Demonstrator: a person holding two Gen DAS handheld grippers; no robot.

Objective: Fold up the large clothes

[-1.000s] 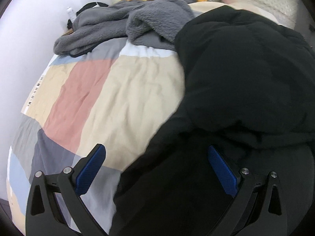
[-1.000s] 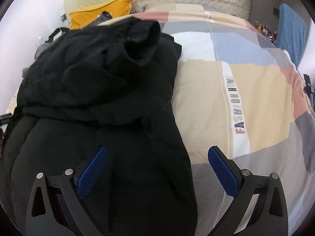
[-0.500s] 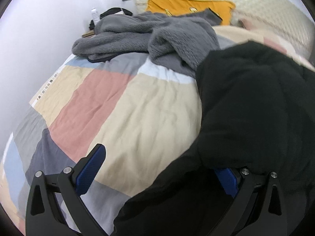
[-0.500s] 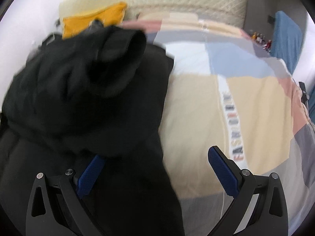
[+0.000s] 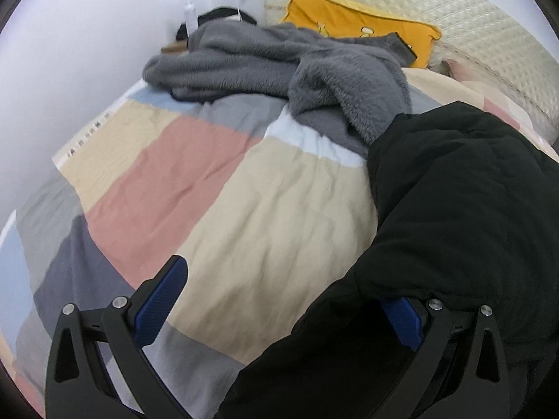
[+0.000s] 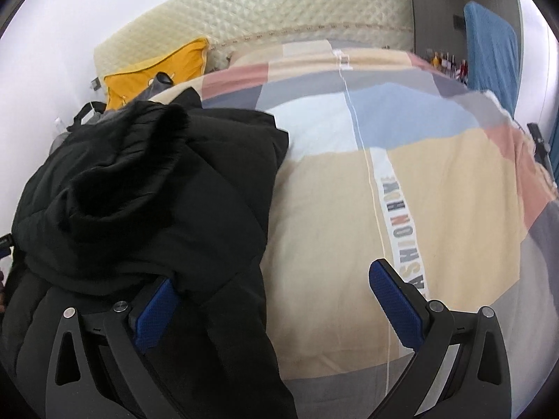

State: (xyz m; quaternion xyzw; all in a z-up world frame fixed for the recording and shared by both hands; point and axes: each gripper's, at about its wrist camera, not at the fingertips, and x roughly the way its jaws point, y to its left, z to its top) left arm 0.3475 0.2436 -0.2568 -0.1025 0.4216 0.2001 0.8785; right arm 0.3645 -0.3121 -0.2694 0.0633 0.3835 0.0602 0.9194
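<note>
A large black padded jacket (image 5: 461, 209) lies on the patchwork bed cover, folded over itself, with its hood (image 6: 122, 167) bunched on top. My left gripper (image 5: 279, 300) is open at the jacket's left edge; black fabric drapes over its right finger, and its left finger (image 5: 160, 300) hangs over bare cover. My right gripper (image 6: 276, 303) is open at the jacket's right edge; its left finger (image 6: 153, 317) is tucked under a fold, and its right finger is over the cover.
A grey fleece garment (image 5: 279, 66) lies heaped at the head of the bed beside a yellow pillow (image 5: 356, 24) and the cream quilted headboard (image 6: 279, 17). A white wall runs along the left side. A blue panel (image 6: 489, 45) stands at the far right.
Both grippers have pushed forward and lower along the jacket's edges. Black fabric now covers the left gripper's right finger and the right gripper's left finger. Both stay open.
</note>
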